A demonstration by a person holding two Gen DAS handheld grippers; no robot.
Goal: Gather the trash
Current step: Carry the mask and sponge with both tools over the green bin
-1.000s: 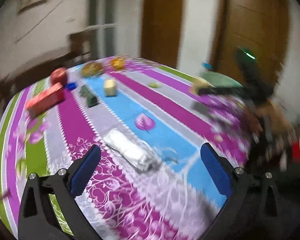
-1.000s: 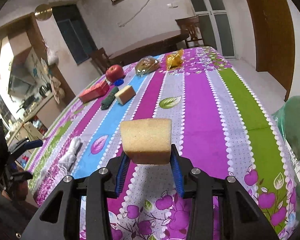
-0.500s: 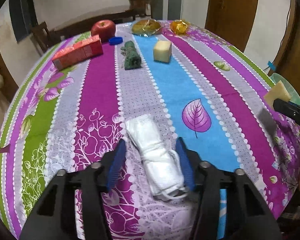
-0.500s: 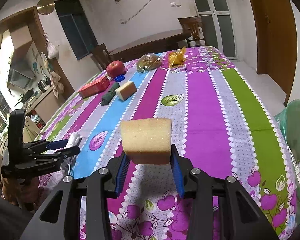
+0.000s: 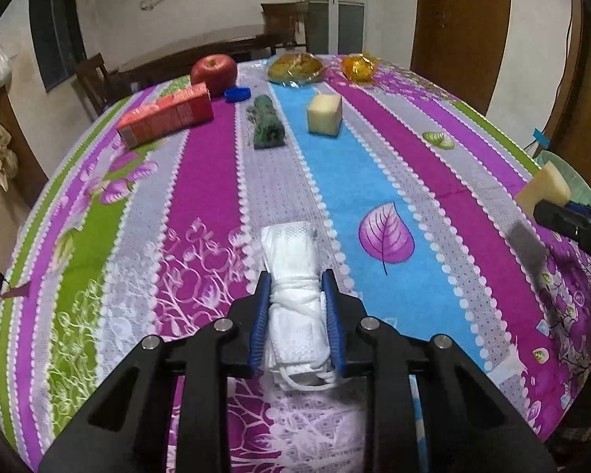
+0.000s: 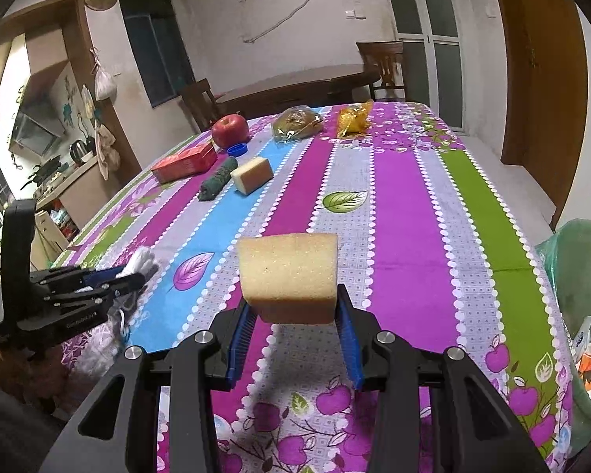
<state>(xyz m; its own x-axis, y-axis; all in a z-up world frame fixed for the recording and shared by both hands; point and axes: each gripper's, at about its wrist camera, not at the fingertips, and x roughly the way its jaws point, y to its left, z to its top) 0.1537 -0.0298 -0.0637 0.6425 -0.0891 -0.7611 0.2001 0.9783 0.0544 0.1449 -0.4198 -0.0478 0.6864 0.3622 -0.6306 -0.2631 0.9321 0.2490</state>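
Note:
My left gripper (image 5: 295, 289) is shut on a rolled white face mask (image 5: 293, 276) that lies on the striped tablecloth (image 5: 201, 197) at the near edge. The same gripper (image 6: 132, 276) and mask (image 6: 142, 260) show at the left of the right wrist view. My right gripper (image 6: 293, 307) is shut on a yellow sponge block (image 6: 289, 276) and holds it above the table's right side. That sponge (image 5: 545, 189) shows at the right edge of the left wrist view. A green trash bag (image 6: 579, 299) hangs off the table's right edge.
At the far end of the table are a red carton (image 5: 165, 118), a red apple (image 5: 213, 69), a blue cap (image 5: 237, 94), a dark green roll (image 5: 268, 122), a second sponge (image 5: 324, 113), a wrapped bun (image 5: 294, 67) and an orange wrapper (image 5: 358, 66). Wooden chairs (image 6: 386, 63) stand beyond.
My left gripper has swung over the white mask and closed on it; a second ago it was open. My right gripper still holds the sponge in about the same place.

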